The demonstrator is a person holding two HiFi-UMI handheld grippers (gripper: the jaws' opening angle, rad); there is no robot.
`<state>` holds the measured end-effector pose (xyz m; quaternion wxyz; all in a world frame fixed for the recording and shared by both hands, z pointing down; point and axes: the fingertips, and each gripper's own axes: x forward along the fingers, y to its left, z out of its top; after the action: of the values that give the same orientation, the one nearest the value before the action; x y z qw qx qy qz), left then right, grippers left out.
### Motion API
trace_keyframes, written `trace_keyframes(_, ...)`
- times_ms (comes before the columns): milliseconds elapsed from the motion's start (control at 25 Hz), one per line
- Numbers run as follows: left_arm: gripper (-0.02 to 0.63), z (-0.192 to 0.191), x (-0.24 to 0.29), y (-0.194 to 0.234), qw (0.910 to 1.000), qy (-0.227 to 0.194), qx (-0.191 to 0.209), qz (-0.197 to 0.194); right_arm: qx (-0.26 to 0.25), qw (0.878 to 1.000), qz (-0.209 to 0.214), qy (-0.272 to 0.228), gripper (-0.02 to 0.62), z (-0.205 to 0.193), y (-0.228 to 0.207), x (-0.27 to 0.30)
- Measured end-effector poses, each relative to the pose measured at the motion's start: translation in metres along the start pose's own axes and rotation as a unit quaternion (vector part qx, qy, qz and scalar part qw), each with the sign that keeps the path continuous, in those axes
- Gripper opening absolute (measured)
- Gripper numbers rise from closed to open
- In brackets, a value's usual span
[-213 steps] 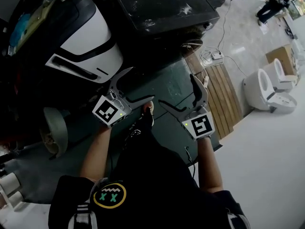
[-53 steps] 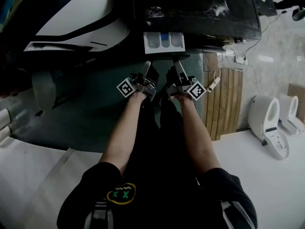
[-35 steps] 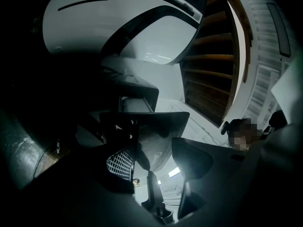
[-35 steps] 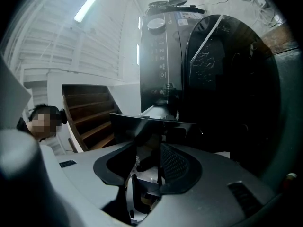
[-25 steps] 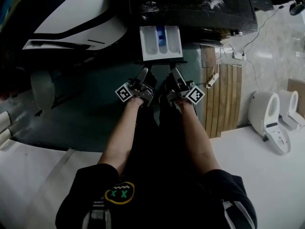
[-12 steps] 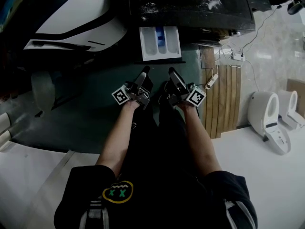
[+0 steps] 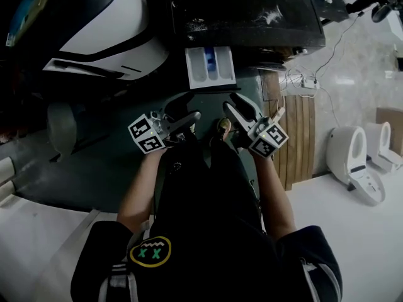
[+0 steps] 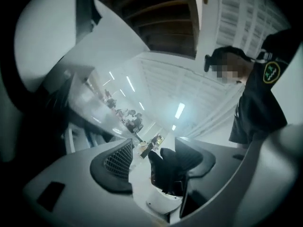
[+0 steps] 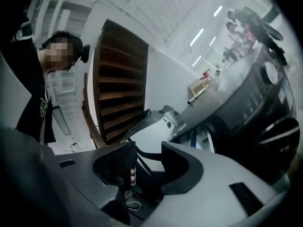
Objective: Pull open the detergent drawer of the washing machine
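The detergent drawer (image 7: 211, 68) juts open; the left gripper (image 7: 182, 114) and right gripper (image 7: 231, 101) hover short of it, released and empty.

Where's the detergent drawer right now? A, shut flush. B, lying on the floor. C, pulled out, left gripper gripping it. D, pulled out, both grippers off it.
D: the drawer juts out with its compartments showing, and the left gripper and right gripper are clear of it.

The white plastic detergent drawer (image 7: 210, 68) looked smooth. The black washing machine top (image 7: 245, 8) was shiny. On the right, the brown slatted board (image 7: 299, 150) was plain wood.
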<state>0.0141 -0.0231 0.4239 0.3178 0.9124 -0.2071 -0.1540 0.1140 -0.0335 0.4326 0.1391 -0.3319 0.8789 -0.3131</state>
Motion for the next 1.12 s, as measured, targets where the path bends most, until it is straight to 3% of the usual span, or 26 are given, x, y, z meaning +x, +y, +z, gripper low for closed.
trace_keyframes(80, 0.284, 0.027, 0.009, -0.021, 0.9978, 0.008, 0.065, -0.006, -0.046, 0.999, 0.008, -0.019, 0.192, 0.032, 0.026, 0.010)
trace_keyframes(200, 0.275, 0.062, 0.023, -0.048, 0.9878, 0.020, 0.154, -0.013, -0.122, 0.992, 0.012, -0.035, 0.187, 0.072, 0.060, 0.021)
trace_keyframes(360, 0.253, 0.097, 0.039, -0.078, 0.9640, 0.038, 0.262, -0.022, -0.223, 0.974, 0.006, -0.030, 0.173, 0.107, 0.094, 0.034)
trace_keyframes(520, 0.241, 0.126, 0.048, -0.107, 0.9404, 0.047, 0.335, -0.037, -0.297, 0.954, 0.012, -0.043, 0.156, 0.139, 0.131, 0.043)
trace_keyframes(600, 0.227, 0.139, 0.052, -0.121, 0.9312, 0.058, 0.358, -0.032, -0.326, 0.944, 0.009, -0.049, 0.142, 0.154, 0.147, 0.046)
trace_keyframes(800, 0.183, 0.175, 0.056, -0.152, 0.9215, 0.038, 0.386, -0.025, -0.377, 0.925, 0.003, -0.051, 0.119, 0.175, 0.176, 0.051)
trace_keyframes(1120, 0.068, 0.191, 0.052, -0.167, 0.9074, 0.030, 0.419, -0.017, -0.410, 0.911, 0.001, -0.052, 0.064, 0.183, 0.199, 0.054)
